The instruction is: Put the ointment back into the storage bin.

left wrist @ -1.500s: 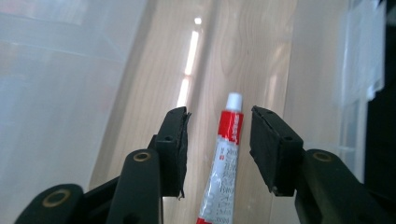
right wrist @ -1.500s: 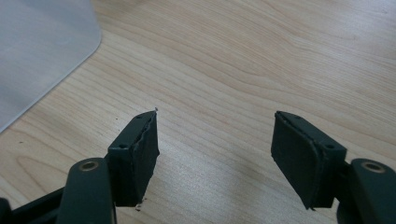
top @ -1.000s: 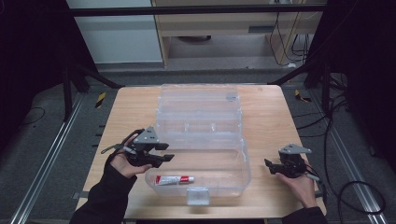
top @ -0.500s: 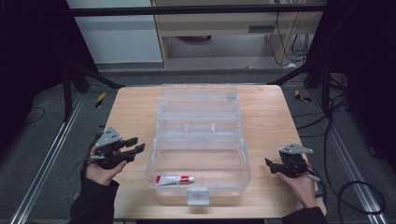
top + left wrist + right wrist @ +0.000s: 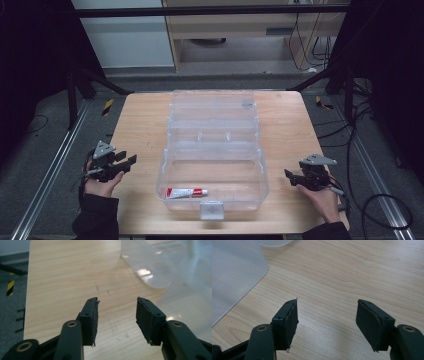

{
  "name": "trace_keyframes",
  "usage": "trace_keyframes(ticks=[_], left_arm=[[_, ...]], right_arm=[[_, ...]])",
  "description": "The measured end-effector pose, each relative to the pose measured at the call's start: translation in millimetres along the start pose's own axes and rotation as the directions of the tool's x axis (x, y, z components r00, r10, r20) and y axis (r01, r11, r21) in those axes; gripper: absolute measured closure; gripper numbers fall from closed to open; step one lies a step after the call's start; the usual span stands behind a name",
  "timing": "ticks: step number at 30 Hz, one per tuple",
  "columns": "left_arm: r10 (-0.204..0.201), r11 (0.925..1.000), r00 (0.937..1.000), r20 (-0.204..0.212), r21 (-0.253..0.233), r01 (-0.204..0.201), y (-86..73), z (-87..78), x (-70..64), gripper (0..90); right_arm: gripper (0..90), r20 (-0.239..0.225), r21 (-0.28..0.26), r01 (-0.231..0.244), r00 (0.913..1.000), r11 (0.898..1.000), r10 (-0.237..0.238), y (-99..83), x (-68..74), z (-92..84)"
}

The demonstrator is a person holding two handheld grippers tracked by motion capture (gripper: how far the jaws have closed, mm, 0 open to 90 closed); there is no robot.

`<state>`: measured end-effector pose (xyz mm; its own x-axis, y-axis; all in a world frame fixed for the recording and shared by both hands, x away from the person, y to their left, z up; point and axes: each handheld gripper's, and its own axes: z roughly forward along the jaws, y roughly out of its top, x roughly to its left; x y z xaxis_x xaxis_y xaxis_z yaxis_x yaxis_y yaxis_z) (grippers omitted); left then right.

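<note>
The clear plastic organiser box [image 5: 214,150] stands open on the wooden table [image 5: 285,125], between the two grippers, with its tiered trays stepped up and away from the person and its deep bottom compartment nearest them. A small tube [image 5: 186,192], white with a red band, lies flat in that bottom compartment, close to the front wall and toward the left gripper's side. A grey latch tab [image 5: 211,210] sits at the middle of the front wall, just ahead of the tube.

The left gripper [image 5: 127,162] is held in the person's left hand [image 5: 100,182] at the table's left edge, well apart from the box, its tips pointing toward the box's side wall. Its jaws stand apart with nothing between them; in the left gripper view the left gripper [image 5: 117,311] hangs over bare wood, and the box's rounded translucent corner [image 5: 160,272] lies ahead of it and to its right.

The right gripper [image 5: 290,176] is in the person's right hand [image 5: 322,200] near the table's front right corner, just beside the box's right wall but not touching it, tips aimed toward that wall. Its jaws too are spread wide and empty. In the right gripper view the right gripper [image 5: 327,312] is over plain wood grain, with the box's rounded base corner [image 5: 234,272] ahead and to its left.
</note>
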<state>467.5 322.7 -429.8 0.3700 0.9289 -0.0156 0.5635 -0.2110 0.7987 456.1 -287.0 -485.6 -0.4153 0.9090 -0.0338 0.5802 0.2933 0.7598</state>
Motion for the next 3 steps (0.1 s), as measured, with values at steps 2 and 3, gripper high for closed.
trace_keyframes(ticks=[2,3], left_arm=[[0.013,0.9995,0.9996,-0.027,0.028,-0.012,-5.2,5.7,3.1,49.4],[0.017,0.9991,0.9991,-0.038,0.038,-0.015,-7.5,8.0,4.5,48.1]], right_arm=[[34.3,-0.004,0.0,-0.005,1.0,1.0,0.005,0.3,0.2,-0.8],[34.3,0.002,-0.002,-0.002,1.0,1.0,0.002,0.2,-0.3,-1.0]])
